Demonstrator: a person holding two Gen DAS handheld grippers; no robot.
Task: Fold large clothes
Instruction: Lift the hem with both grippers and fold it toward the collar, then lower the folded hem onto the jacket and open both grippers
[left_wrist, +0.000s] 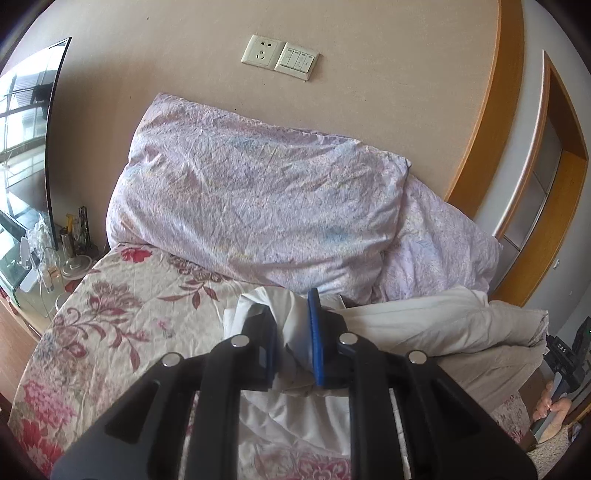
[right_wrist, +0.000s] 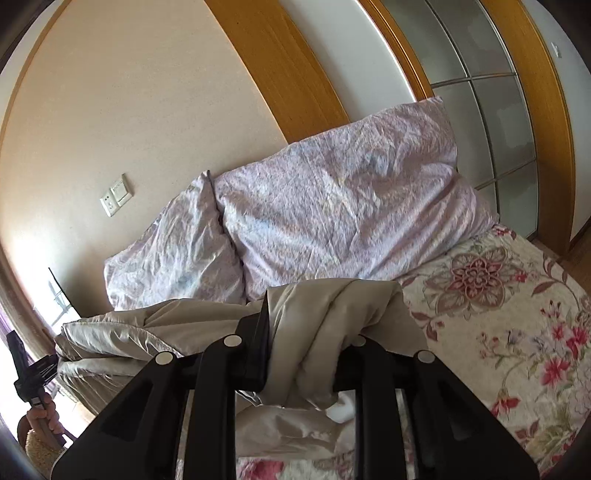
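Black linkage arms fill the foreground of both wrist views, and between them a bunched fold of cloth is pinched. In the left view, a white part of the garment (left_wrist: 295, 332) is clamped between the blue pads of the left gripper (left_wrist: 293, 345). In the right view, a thick beige roll of the same garment is gripped by the right gripper (right_wrist: 306, 350), whose far finger is largely buried under cloth. The garment is held raised above the floral bedspread (left_wrist: 110, 314), stretched between the two grippers, with slack hanging below.

An early step is judged to be in hand: the piece is being lifted and spread, and no neat fold is seen yet. Next, the two grips would need to be drawn apart and the cloth laid flat on the bedspread before an edge is carried over.

Two lilac pillows (left_wrist: 251, 199) are propped against the wall just behind the garment, so room toward the headboard is limited. A cluttered bedside table (left_wrist: 55, 266) is seen at the left edge, well apart.
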